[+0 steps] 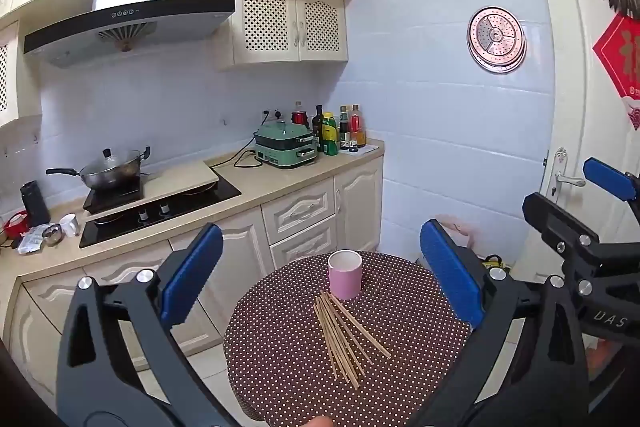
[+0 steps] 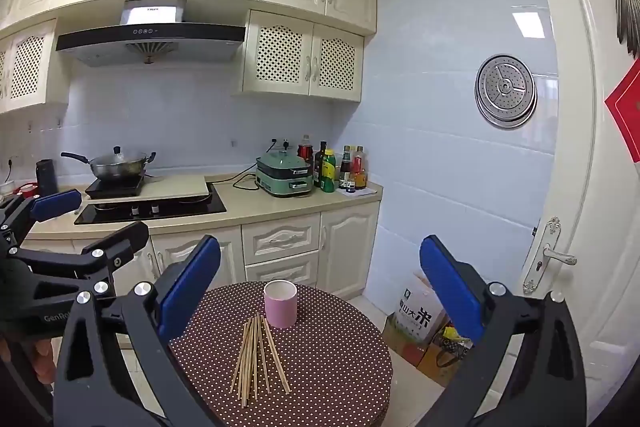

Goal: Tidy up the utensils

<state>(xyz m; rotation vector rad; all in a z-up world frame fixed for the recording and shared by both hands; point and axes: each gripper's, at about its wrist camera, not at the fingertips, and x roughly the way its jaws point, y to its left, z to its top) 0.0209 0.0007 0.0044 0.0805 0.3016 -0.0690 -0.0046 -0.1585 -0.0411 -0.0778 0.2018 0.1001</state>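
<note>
The left gripper (image 1: 320, 279) is hovering above the near edge of the round dotted tabletop (image 1: 280, 367) with its blue fingers (image 1: 192, 275) standing spread as wide as they go, nothing between them and nothing touched. The right gripper (image 2: 320, 287) is hanging just beside it, likewise spread wide and holding nothing; its fingers (image 2: 190, 287) are framing the tabletop (image 2: 340, 367) from above without contact. In the left view the right gripper (image 1: 576, 195) is showing at the right edge, and in the right view the left gripper (image 2: 92, 215) is showing at the left edge, both pointing toward the kitchen counter. A loose bundle of chopsticks (image 1: 344, 339) is lying flat on the tabletop, fanned out slightly, with the far ends pointing toward a pink cup (image 1: 345, 274). The cup (image 2: 280, 303) is standing upright and looks empty, just beyond the chopsticks (image 2: 256, 359), their far tips lying very near its base; whether they are touching it is not clear. Part of a hand (image 2: 44, 359) is gripping the left gripper's handle at the lower left.
</note>
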